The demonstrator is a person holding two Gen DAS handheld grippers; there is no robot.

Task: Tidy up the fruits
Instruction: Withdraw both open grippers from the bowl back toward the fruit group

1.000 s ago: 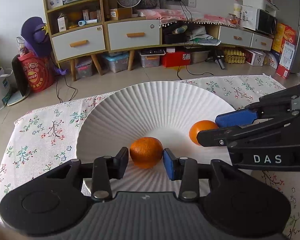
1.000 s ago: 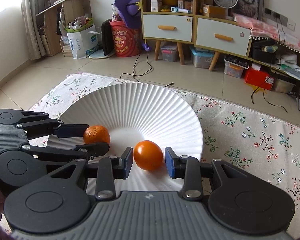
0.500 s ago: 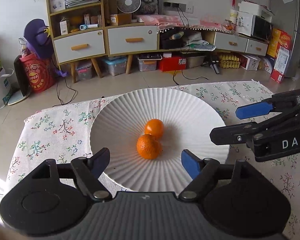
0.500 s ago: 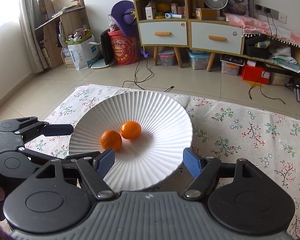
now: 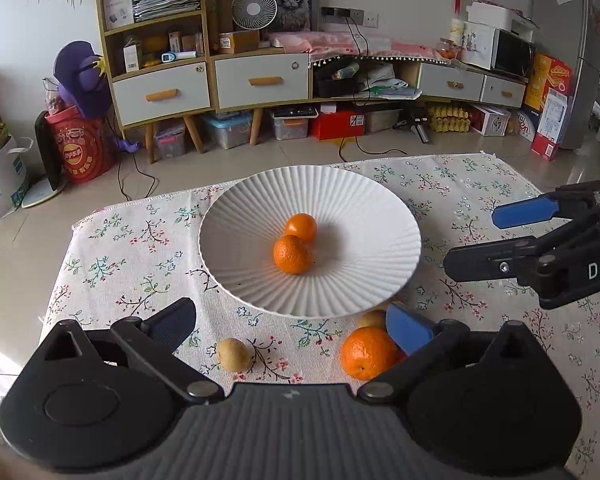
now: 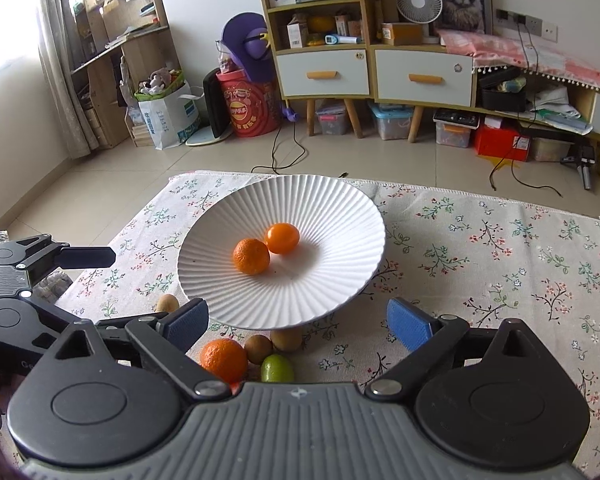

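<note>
a white ribbed plate [image 5: 364, 280] sits on the counter [image 5: 112, 264], which is covered with a floral cloth. two orange fruits lie touching near the plate's middle: a dimpled mandarin [image 5: 292, 254] on the near side and a smoother orange [image 5: 301, 227] just behind it. the left tool [image 5: 292, 322] hangs over the near edge of the plate with its jaws opening, wide apart, and nothing pressed between them. on the cloth below it, near of the plate, lie a small brown fruit [image 5: 233, 355] to the left and a larger orange [image 5: 367, 353] to the right, just beside the blue pad of the right finger. the right tool [image 6: 298, 322] is also opening, jaws spread wide with nothing gripped, above the plate's near rim. under it, on the cloth, sit a green lime [image 6: 277, 368], a brown kiwi-like fruit [image 6: 258, 349] and a tan one [image 6: 286, 339] partly tucked under the plate's edge. another brown fruit [image 6: 168, 303] lies further left.
</note>
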